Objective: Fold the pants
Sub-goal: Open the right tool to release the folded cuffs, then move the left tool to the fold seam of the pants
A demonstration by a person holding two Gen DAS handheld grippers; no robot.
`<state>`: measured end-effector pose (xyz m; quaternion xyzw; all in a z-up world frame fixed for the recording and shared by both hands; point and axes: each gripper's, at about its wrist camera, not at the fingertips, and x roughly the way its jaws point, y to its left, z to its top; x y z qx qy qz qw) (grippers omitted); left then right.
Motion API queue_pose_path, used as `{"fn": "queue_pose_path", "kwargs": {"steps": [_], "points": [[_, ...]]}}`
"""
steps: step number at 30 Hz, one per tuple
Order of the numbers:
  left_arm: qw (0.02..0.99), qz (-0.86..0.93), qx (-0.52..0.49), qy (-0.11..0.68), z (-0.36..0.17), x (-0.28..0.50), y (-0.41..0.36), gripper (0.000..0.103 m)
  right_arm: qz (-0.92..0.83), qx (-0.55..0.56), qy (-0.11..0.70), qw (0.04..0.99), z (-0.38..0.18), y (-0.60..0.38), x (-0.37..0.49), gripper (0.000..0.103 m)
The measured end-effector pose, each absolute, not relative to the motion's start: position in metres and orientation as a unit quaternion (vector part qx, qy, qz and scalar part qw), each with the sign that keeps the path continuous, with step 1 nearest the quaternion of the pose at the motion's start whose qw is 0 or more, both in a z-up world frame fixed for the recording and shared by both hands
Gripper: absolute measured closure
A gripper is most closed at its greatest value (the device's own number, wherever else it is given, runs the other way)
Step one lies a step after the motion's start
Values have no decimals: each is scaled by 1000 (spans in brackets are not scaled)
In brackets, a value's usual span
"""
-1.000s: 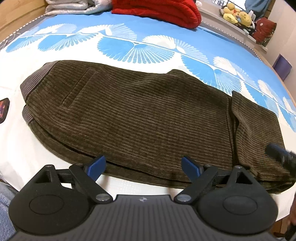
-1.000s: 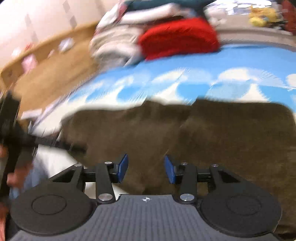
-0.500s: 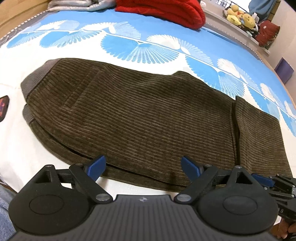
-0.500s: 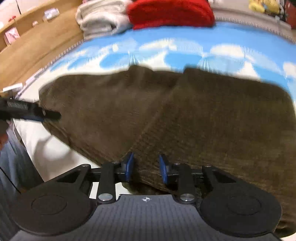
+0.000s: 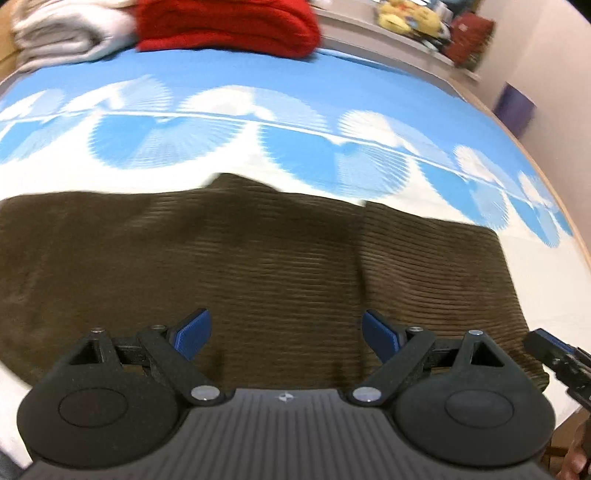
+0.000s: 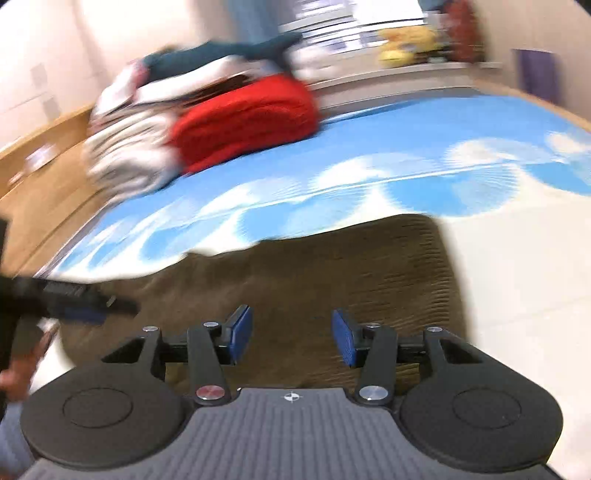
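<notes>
One bed [image 5: 295,96] with a blue-and-white fan-print sheet carries one pair of brown corduroy pants [image 5: 258,266], lying flat and folded along its near edge, with one red blanket [image 5: 225,26] at the far end. Only the right wrist view shows a teal garment [image 6: 221,55] atop the pile. The left gripper [image 5: 286,334] angles down above the pants, spread wide and empty; the right gripper [image 6: 291,338] tilts shallower, its jaws opening, pads clear of the cloth.
</notes>
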<state>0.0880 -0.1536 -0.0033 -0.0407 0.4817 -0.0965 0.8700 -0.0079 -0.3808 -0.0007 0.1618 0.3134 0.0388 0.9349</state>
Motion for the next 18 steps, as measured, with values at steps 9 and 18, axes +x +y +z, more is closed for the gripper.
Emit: {"fn": "queue_pose_path", "kwargs": {"steps": [9, 18], "points": [[867, -86, 34, 490, -75, 93, -218, 0, 36, 76, 418, 905, -47, -376, 14, 52], [867, -102, 16, 487, -45, 74, -186, 0, -32, 194, 321, 926, -20, -453, -14, 37]]}}
